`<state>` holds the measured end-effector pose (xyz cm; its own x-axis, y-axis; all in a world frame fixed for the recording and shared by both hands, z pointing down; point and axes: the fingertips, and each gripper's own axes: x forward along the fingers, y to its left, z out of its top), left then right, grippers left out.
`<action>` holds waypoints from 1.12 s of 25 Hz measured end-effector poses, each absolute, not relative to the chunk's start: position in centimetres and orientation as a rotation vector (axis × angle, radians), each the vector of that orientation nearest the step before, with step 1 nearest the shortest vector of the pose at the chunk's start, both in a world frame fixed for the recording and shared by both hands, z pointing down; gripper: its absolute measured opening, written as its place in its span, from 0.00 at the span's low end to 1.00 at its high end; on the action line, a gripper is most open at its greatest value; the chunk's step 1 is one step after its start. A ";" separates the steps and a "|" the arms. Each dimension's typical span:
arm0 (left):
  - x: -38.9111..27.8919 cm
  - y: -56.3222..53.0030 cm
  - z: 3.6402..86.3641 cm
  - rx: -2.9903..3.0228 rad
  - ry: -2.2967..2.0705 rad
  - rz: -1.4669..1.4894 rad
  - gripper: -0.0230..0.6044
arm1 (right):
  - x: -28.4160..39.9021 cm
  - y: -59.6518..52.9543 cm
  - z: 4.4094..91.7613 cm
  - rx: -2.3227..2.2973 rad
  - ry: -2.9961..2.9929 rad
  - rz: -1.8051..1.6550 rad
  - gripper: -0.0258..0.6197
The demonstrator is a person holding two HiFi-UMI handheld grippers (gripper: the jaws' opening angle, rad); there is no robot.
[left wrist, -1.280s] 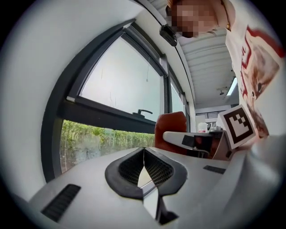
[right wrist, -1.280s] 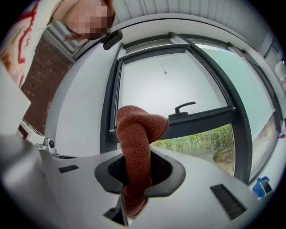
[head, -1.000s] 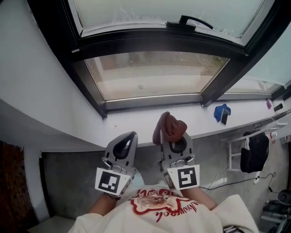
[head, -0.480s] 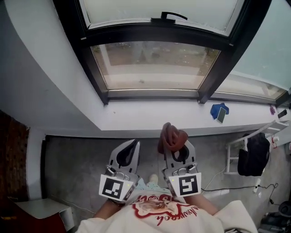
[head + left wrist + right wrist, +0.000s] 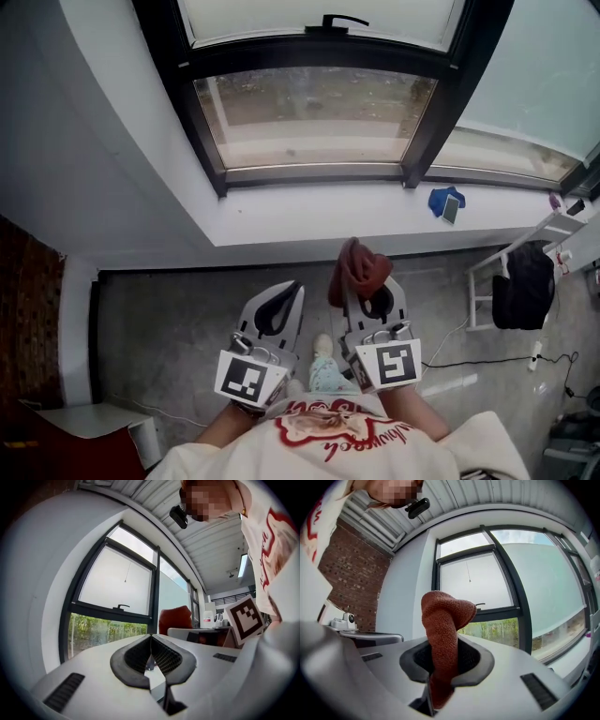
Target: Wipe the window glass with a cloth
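Right hand-held gripper (image 5: 371, 291), jaws pinching cloth (image 5: 360, 266) (upright)

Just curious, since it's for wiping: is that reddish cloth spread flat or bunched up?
Bunched up: the cloth rises as a crumpled wad, pinched in the right tool, none of it spread.

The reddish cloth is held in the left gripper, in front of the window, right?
No. The cloth is held in the right gripper, in front of the window, as the right gripper view shows. The left gripper is shut with nothing in it.
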<state>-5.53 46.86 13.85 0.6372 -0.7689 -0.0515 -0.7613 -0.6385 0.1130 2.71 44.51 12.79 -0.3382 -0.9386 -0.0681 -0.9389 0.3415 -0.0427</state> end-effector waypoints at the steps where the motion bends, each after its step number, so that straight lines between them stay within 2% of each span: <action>1: -6.0 48.2 13.9 2.777 -1.287 -0.131 0.07 | 2.2 45.6 13.0 -1.764 2.508 -0.010 0.17; 7: -8.1 54.2 14.9 2.771 -1.288 -0.100 0.07 | 0.3 52.0 11.6 -1.752 2.467 0.011 0.17; 13: -6.1 57.4 12.4 2.768 -1.322 -0.195 0.07 | 1.9 56.5 11.8 -1.749 2.552 0.038 0.17; 28: -4.2 58.3 10.7 2.768 -1.366 -0.227 0.07 | 2.7 57.3 11.7 -1.619 2.588 -0.082 0.16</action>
<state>-4.16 58.31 10.74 0.5999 -0.7924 -0.1103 -0.7856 -0.6096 0.1064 2.66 57.29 11.74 -0.4352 -0.8991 -0.0461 -0.8944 0.4377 -0.0920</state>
